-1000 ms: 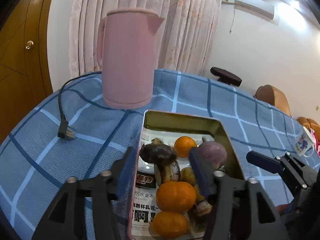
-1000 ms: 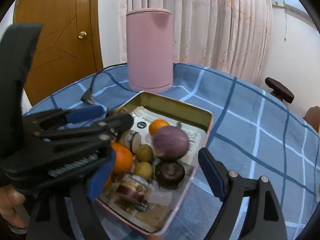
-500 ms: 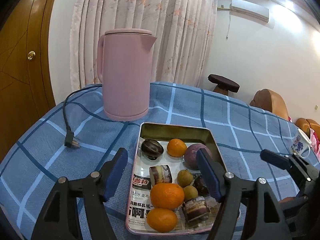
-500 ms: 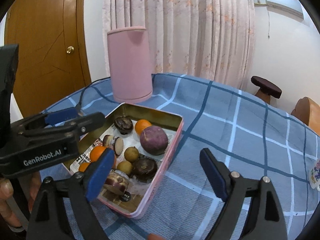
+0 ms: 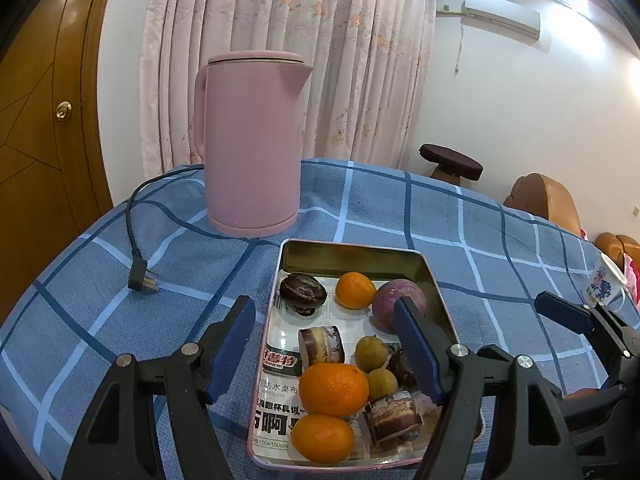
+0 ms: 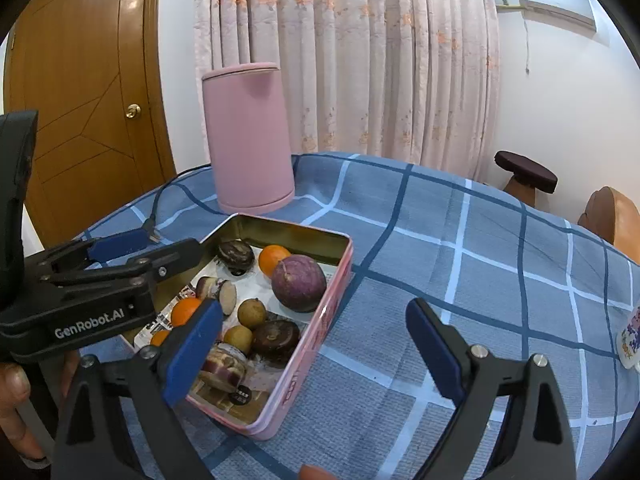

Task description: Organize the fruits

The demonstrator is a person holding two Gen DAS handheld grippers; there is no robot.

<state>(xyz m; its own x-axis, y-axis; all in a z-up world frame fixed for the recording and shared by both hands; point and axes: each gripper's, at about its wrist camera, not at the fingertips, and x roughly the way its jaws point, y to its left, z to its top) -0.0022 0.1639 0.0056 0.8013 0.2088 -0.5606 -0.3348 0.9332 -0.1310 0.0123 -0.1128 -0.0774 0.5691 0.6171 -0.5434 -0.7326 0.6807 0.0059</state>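
Note:
A pink tin tray (image 5: 352, 250) (image 6: 340, 276) on the blue checked tablecloth holds several fruits: oranges (image 5: 334, 389), a round purple fruit (image 5: 390, 300) (image 6: 299, 283), dark mangosteens (image 5: 302, 291) (image 6: 236, 255), small brown longans (image 6: 251, 313) and cut purple pieces (image 5: 322, 345). My left gripper (image 5: 326, 344) is open and empty, raised above the near end of the tray. My right gripper (image 6: 314, 344) is open and empty, above the tray's right rim. The left gripper also shows in the right wrist view (image 6: 132, 244).
A pink kettle (image 5: 252, 146) (image 6: 250, 138) stands behind the tray, its black cord and plug (image 5: 140, 280) lying to the left. A white printed cup (image 5: 604, 284) (image 6: 632, 338) sits at the table's right edge. A stool (image 5: 450, 162) and chairs stand beyond the table.
Both grippers have lifted and pulled back from the tray. The dark mangosteen that was between my left fingers now lies in the tray's far left corner, and the left jaws have opened wider.

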